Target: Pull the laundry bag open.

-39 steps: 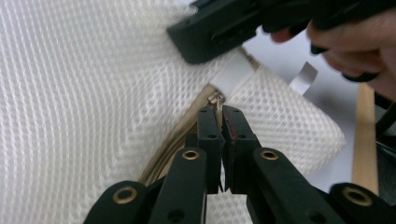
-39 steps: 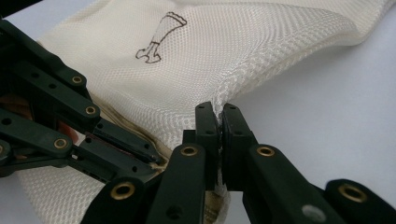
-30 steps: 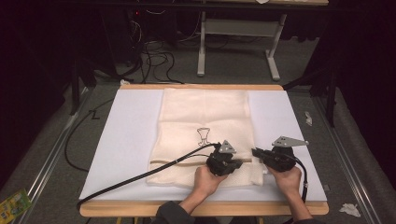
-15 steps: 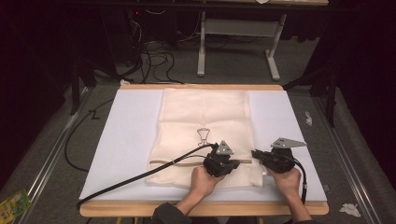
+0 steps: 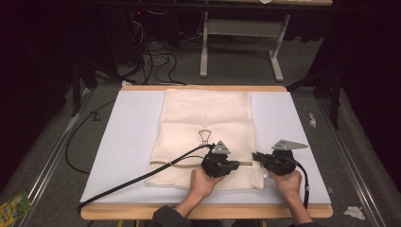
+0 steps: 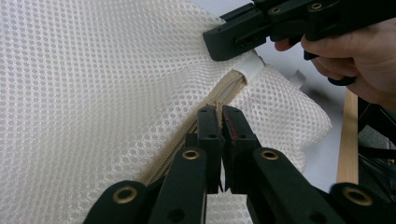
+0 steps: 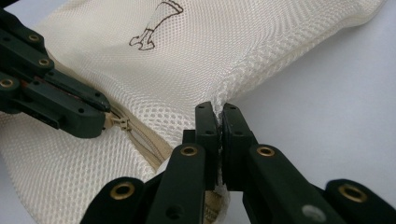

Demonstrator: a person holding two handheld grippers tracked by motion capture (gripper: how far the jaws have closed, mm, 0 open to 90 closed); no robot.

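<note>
- While a cream mesh laundry bag [image 5: 205,135] lies flat on the white-topped table [image 5: 127,142], a black cable [image 5: 137,177] trails from the table's near-left edge across the bag's lower part.
- At the bag's near end, the left hand-held gripper [image 6: 218,116] has its jaws pressed together on the beige zipper [image 6: 205,109], with the zipper strip caught between them.
- Just right of it, a white tab [image 6: 250,70] marks the zipper's end.
- At the bag's right edge, the right hand-held gripper [image 7: 217,114] is clamped on a raised fold of mesh along the side seam.
- A dark line drawing [image 7: 152,25] is printed on the bag farther up.
</note>
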